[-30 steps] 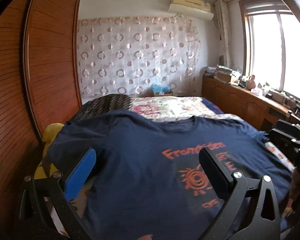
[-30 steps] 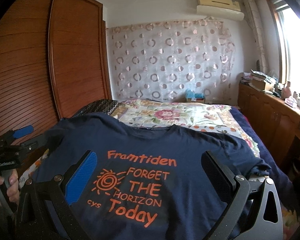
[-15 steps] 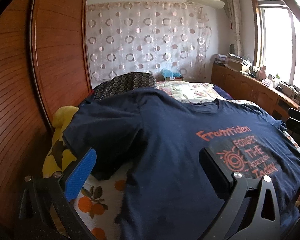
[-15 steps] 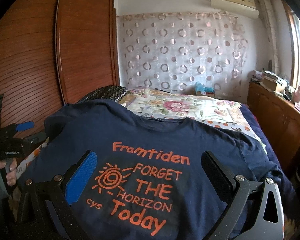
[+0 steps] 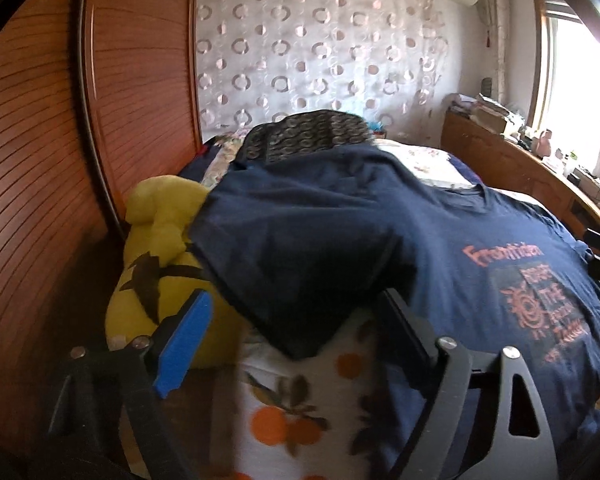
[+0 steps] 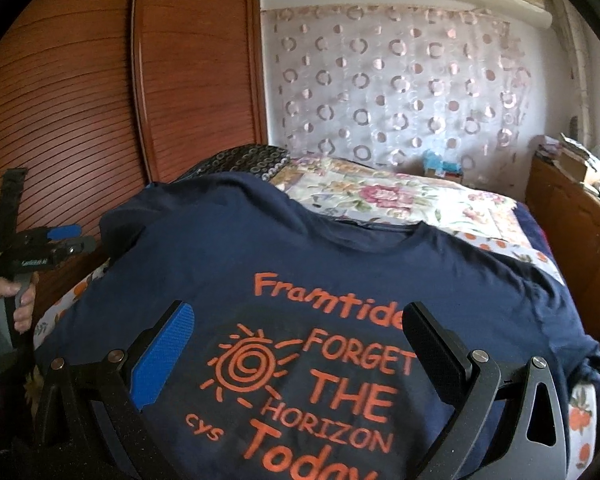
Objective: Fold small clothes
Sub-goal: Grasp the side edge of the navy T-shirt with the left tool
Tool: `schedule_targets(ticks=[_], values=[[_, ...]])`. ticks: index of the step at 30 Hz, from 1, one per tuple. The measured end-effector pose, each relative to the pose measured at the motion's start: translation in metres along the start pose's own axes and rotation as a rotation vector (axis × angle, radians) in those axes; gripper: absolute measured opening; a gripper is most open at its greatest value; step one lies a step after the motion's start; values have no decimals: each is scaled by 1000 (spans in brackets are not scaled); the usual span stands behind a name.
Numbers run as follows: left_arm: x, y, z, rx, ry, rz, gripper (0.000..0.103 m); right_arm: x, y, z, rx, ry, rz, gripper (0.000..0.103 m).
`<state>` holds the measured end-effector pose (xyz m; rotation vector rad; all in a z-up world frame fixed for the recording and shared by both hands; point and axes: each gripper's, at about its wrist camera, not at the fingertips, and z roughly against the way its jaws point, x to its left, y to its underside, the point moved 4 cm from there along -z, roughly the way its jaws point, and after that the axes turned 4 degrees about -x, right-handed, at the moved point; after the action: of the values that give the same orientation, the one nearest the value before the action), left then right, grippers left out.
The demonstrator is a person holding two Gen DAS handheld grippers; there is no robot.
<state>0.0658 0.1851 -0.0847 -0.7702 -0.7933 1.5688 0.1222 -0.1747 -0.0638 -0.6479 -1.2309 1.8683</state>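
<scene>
Left wrist view: left gripper (image 5: 296,320), jaws spread, empty, aimed at the short sleeve (image 5: 292,276) of the navy cotton T-shirt with orange print (image 5: 440,248), spread face-up on the orange-patterned bedsheet (image 5: 296,408). Step judged: sleeve fold beginning; next move calls for closing on the sleeve hem and carrying it inward. Yellow plush toy (image 5: 156,248) touches the sleeve edge, a possible snag.

Right wrist view: right gripper (image 6: 300,352), jaws spread, empty, over the shirt's chest print. Patterned dark pillow (image 6: 240,162) near the shoulder; floral quilt (image 6: 384,196) beyond the collar; wooden wardrobe (image 6: 100,120) beside the bed
</scene>
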Motion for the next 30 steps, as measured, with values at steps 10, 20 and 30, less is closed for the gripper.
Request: schedule_targets(ticks=[10, 20, 30], values=[[29, -6, -44, 100, -48, -16, 50, -7, -5, -3, 22, -25, 25, 103], [36, 0, -39, 78, 86, 41, 34, 1, -5, -7, 6, -24, 31, 103], [17, -33, 3, -27, 93, -21, 5, -5, 0, -4, 11, -9, 7, 103]])
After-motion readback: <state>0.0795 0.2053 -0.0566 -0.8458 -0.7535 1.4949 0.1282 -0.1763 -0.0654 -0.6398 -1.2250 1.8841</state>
